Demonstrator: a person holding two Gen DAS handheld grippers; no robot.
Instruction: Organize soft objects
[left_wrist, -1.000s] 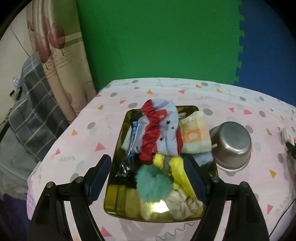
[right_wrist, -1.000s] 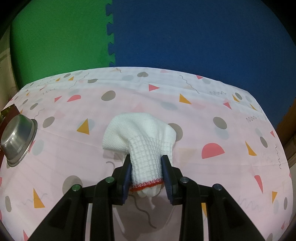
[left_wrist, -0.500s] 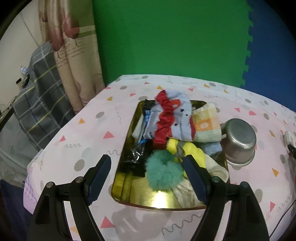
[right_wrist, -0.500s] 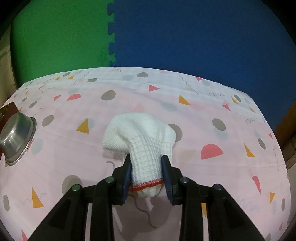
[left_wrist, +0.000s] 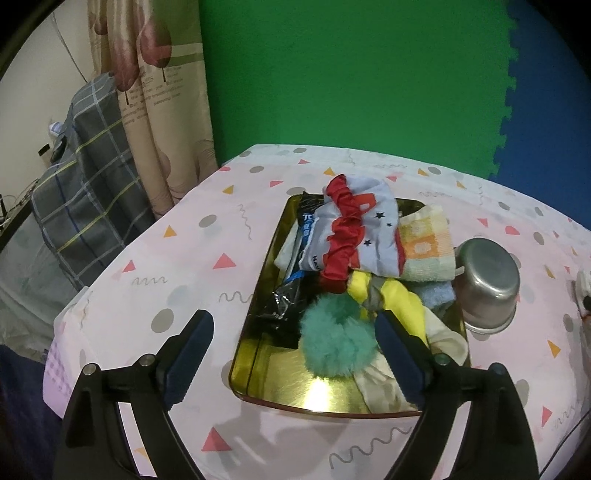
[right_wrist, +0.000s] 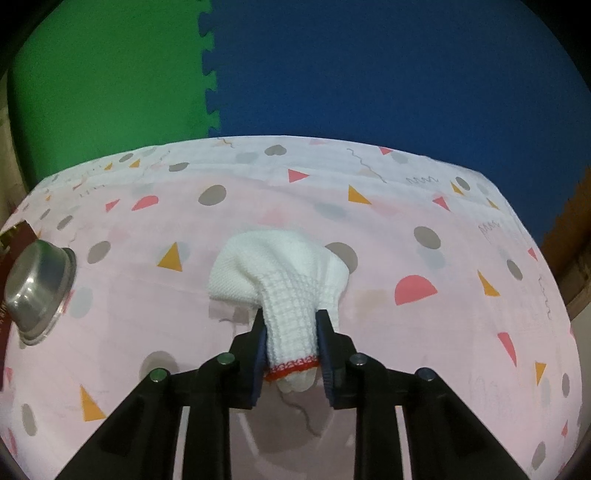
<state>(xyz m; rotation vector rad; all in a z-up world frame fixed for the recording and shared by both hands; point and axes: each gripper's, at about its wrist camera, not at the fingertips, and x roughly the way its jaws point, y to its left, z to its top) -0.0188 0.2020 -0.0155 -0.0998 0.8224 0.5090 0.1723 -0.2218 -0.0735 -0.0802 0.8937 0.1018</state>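
Right tool (right_wrist: 290, 350) has just been closing, pinching the white knitted glove (right_wrist: 280, 273) by its cuff — glove body extends straight ahead, seemingly resting on the surface; left tool (left_wrist: 293, 354), spread and just widening, holds nothing.

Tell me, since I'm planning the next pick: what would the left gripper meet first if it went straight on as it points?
Probably the fluffy teal pom-pom in the gold metal tray: it sits between the open left gripper fingers. Depth is unclear, so the tray's near rim might come first.
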